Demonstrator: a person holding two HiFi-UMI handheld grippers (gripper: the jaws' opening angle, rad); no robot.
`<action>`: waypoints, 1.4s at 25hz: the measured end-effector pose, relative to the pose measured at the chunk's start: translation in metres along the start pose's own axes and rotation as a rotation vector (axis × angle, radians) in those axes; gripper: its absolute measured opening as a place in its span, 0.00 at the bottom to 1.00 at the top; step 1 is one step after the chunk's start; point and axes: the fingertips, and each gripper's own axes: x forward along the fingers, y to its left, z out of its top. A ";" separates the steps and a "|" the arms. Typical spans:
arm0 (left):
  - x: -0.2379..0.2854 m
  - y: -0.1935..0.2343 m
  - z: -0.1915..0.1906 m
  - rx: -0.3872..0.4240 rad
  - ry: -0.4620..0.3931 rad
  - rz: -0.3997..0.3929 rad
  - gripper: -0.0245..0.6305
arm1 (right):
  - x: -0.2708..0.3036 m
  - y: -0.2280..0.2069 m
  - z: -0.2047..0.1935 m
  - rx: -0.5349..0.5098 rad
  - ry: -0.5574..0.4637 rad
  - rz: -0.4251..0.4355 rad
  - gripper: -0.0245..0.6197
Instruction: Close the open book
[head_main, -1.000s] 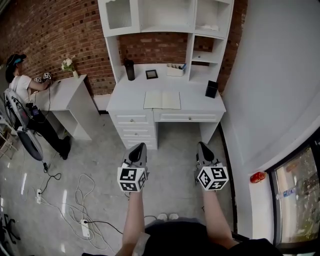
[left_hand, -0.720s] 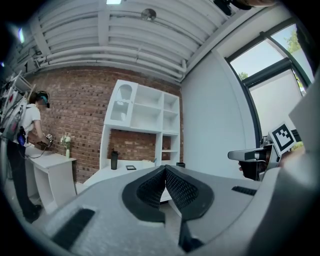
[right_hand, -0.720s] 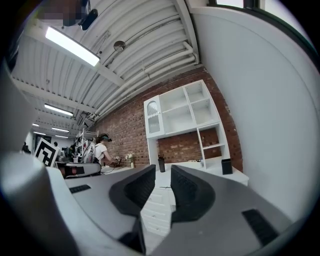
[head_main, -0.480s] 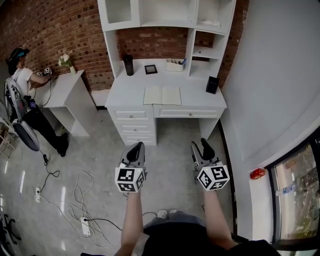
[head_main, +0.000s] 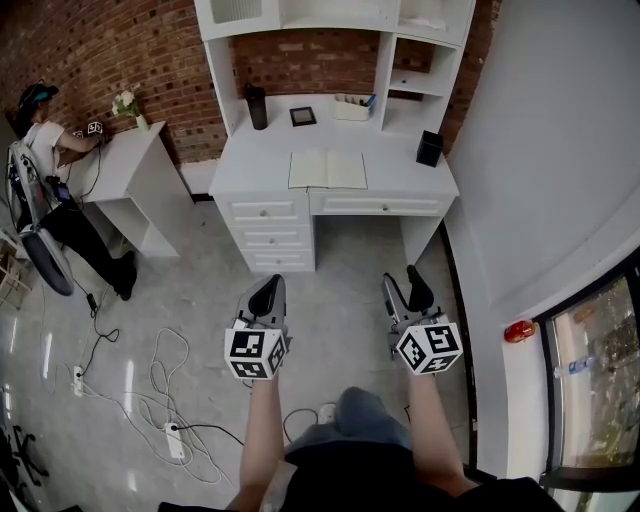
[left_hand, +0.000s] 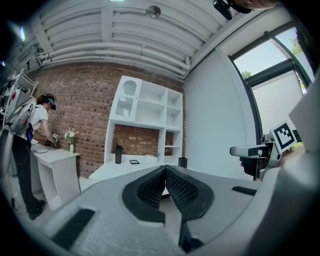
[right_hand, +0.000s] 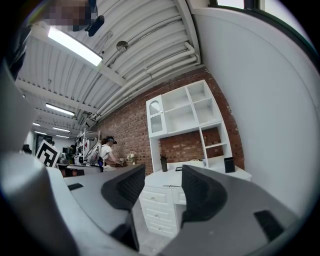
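Clearly out of reach, the open book lies flat at upper centre on the bench. The left gripper holds its jaws together, empty. The right gripper has just been opening its jaws wide on nothing, probably readying for the cover.

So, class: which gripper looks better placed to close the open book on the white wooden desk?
Right, probably. The right gripper has just been opening its jaws, nothing between them; the left gripper is shut. Both hang about equally far from the open cream-paged book.
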 end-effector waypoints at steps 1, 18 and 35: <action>0.000 0.001 0.002 0.002 -0.003 0.000 0.05 | 0.000 0.001 0.001 -0.002 -0.001 0.002 0.36; 0.023 0.040 0.031 0.052 -0.047 0.041 0.05 | 0.059 -0.012 0.029 -0.015 -0.074 0.027 0.37; 0.137 0.104 0.016 0.031 -0.002 0.089 0.05 | 0.195 -0.067 0.009 0.002 -0.030 0.049 0.37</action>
